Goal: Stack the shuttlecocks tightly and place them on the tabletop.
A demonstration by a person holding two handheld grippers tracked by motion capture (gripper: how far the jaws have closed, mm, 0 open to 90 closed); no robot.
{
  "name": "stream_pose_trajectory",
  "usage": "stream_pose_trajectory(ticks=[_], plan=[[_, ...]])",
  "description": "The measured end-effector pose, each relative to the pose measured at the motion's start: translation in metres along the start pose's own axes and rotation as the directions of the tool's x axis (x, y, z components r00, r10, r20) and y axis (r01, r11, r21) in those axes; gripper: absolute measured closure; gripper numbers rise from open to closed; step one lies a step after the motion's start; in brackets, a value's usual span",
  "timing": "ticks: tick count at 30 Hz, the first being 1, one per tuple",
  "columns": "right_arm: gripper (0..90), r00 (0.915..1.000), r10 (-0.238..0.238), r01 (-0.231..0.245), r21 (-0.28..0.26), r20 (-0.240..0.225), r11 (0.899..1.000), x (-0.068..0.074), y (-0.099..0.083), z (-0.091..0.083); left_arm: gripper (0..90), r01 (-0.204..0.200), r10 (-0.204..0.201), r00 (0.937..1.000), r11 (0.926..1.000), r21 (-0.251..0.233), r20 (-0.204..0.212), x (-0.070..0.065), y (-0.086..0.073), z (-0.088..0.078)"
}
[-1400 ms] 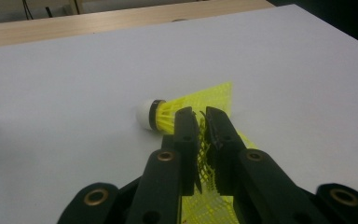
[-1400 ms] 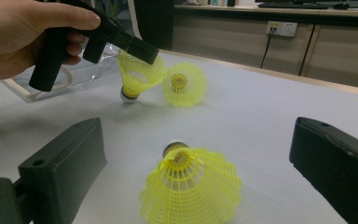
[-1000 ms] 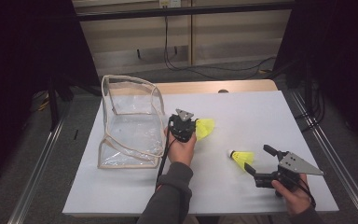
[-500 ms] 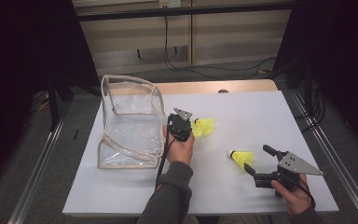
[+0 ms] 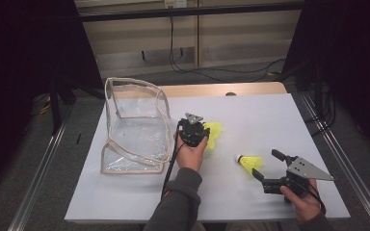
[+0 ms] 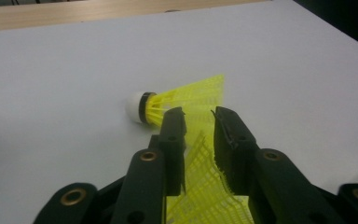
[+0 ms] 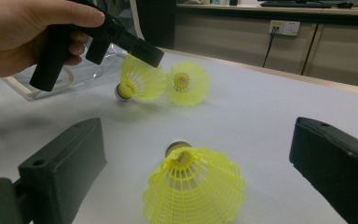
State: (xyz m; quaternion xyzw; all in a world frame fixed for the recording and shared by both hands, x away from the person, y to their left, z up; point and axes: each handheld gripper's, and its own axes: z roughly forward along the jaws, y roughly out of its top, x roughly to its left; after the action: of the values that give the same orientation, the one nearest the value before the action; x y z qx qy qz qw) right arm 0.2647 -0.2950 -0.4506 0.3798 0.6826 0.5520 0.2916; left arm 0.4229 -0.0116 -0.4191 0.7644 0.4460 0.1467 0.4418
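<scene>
Three yellow shuttlecocks lie on the white table (image 5: 270,115). One shuttlecock (image 7: 140,79) has its mesh skirt (image 6: 205,186) between the jaws of my left gripper (image 6: 199,114), its cork down by the table. Those jaws have just been opening and stand a little apart, loose around the skirt. A second shuttlecock (image 6: 186,95) lies just beyond it, also seen in the high view (image 5: 214,132) beside the left gripper (image 5: 204,132). My right gripper (image 5: 265,163) is open, and the third shuttlecock (image 7: 193,186) stands cork-up between its wide jaws, touching neither.
A clear plastic bag (image 5: 135,125) with a beige rim stands open on the table's left part, just left of the left hand. A wooden strip (image 5: 221,89) runs along the far edge. Metal rails flank the table.
The left hand has shifted very slightly with its shuttlecock. The right gripper and the shuttlecock before it have stayed in place.
</scene>
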Motion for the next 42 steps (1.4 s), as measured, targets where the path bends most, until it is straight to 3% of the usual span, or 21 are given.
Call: stream_pose_trajectory(ticks=[6,10,24,31,42], plan=[[2.7,1.0000,0.001,-0.001,0.000,0.000,1.000,0.0001,0.0000,0.0000,68.6,0.023,-0.023,0.9995,0.9997,0.007,0.023,-0.0006,-0.0011,0.0027],[2.7,1.0000,-0.004,0.004,0.000,-0.001,1.000,0.0001,0.0001,0.0003,69.2,0.012,-0.012,0.9993,0.9998,0.019,0.036,-0.0030,-0.0032,0.0062],[2.7,1.0000,-0.005,0.005,0.001,-0.002,1.000,0.0001,0.0000,0.0003,75.0,-0.037,0.039,0.9989,0.9975,0.060,-0.026,0.0028,-0.0074,0.0067],[2.7,1.0000,-0.005,0.005,0.002,-0.002,1.000,0.0001,-0.0001,0.0005,74.5,-0.016,0.017,0.9995,0.9994,0.032,-0.026,0.0043,-0.0076,0.0082],[2.7,1.0000,-0.005,0.005,0.000,-0.003,1.000,-0.0001,0.0001,0.0003,77.4,-0.014,0.015,0.9994,0.9995,0.029,-0.031,0.0039,-0.0070,0.0099]])
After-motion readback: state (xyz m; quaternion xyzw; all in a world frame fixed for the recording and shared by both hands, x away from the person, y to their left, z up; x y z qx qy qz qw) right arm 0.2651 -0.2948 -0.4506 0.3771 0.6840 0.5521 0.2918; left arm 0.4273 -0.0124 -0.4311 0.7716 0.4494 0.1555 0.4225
